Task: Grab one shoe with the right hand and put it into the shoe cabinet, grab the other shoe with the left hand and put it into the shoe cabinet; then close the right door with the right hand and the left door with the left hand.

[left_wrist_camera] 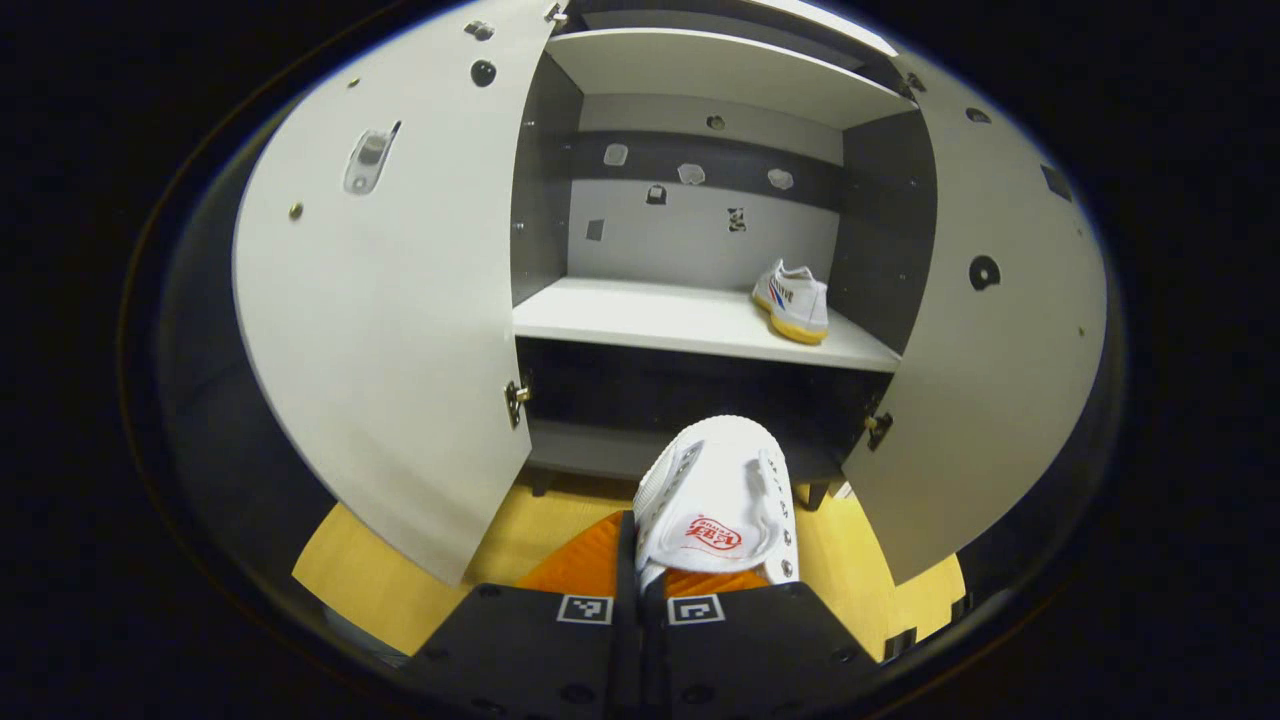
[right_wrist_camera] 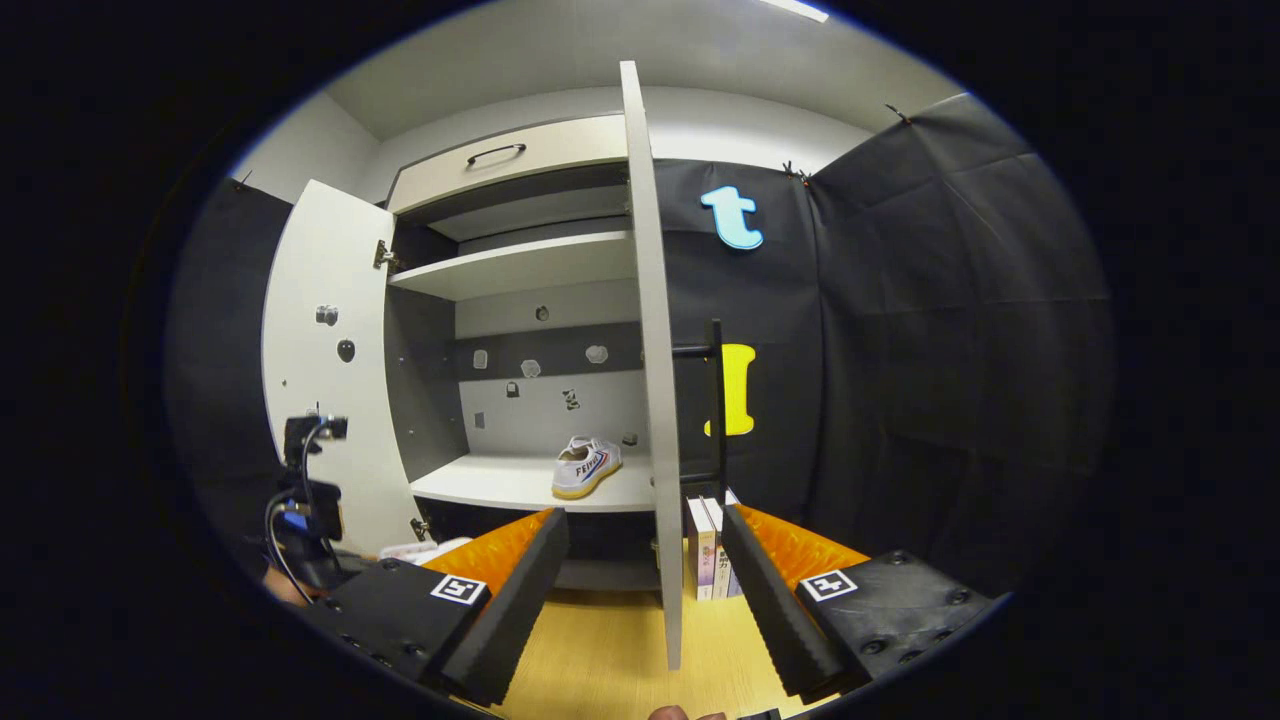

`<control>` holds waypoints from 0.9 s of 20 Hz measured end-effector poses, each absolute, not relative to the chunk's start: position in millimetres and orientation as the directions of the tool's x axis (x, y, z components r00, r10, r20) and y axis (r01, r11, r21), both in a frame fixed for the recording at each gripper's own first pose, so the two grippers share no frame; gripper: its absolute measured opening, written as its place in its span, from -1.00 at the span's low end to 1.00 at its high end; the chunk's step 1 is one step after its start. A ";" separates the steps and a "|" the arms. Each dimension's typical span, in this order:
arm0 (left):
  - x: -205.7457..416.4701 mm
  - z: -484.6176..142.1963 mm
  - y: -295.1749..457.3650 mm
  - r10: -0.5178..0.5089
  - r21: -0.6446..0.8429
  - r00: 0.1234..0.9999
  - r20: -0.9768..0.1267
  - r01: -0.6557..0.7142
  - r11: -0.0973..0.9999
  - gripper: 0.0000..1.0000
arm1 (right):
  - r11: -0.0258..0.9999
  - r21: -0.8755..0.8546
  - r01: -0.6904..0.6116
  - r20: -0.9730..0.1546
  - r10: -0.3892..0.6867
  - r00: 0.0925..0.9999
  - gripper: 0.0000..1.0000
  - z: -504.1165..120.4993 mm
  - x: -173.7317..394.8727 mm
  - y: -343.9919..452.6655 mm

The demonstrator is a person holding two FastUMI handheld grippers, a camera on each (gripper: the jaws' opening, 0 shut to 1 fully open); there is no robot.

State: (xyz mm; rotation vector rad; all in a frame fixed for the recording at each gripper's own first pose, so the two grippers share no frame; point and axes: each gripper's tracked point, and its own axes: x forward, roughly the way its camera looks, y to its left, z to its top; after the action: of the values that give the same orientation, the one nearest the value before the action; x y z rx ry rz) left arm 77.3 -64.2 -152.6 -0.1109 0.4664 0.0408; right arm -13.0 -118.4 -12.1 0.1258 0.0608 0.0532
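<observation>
— On the middle shelf (left_wrist_camera: 640, 318) of the shoe cabinet (left_wrist_camera: 720, 75), toward its right end, one white shoe (left_wrist_camera: 793, 300) is recorded as already placed; the same shoe is noted in the right gripper view (right_wrist_camera: 586, 465), just beside the edge of the right door (right_wrist_camera: 650, 380).

— And the second shoe?

— It is held by the left gripper (left_wrist_camera: 640, 590). The second shoe (left_wrist_camera: 718, 505) is clamped between that gripper's jaws, toe pointing toward the cabinet, raised in front of the open lower section. It has not yet been brought to the shelf.

— State of the right gripper?

— The right gripper (right_wrist_camera: 640, 590) is seen with jaws wide apart and nothing between them; the right door's edge stands directly ahead. Some books (right_wrist_camera: 708, 545) are noted upright behind that door, apart from the task.

— Step in hand?

— It is judged that the left-hand placement is under way, with both door closings outstanding. The left door (left_wrist_camera: 390, 300) and right door are swung fully open.

— What is called for next?

— The held shoe should be lifted above the shelf's front lip, carried inward to the bare left portion, kept apart from the placed shoe, and only then released. Clearance from the left door's hinge side should be observed.
</observation>
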 end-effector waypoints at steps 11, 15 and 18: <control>204.8 -63.5 -60.9 0.118 -0.117 0.919 -0.377 -0.174 0.978 -0.89 | 0.990 0.143 0.000 -0.085 0.013 0.996 0.95 -27.0 -23.2 -162.7; 259.9 -53.9 -67.6 0.127 -0.118 0.914 -0.386 -0.185 0.975 -0.89 | 0.986 0.165 0.019 -0.090 -0.004 0.996 0.93 -32.1 -19.5 -176.8; 298.8 -52.4 -64.5 0.151 -0.116 0.904 -0.400 -0.214 0.970 -0.89 | 0.986 0.162 0.039 -0.090 -0.024 0.996 0.96 -36.4 -17.5 -193.4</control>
State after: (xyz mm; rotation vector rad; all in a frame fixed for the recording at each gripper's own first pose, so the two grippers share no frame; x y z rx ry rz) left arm 298.8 -64.5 -52.4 -0.1593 0.4003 0.1893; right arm -17.5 -193.4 -36.4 0.1643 0.0876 -0.0317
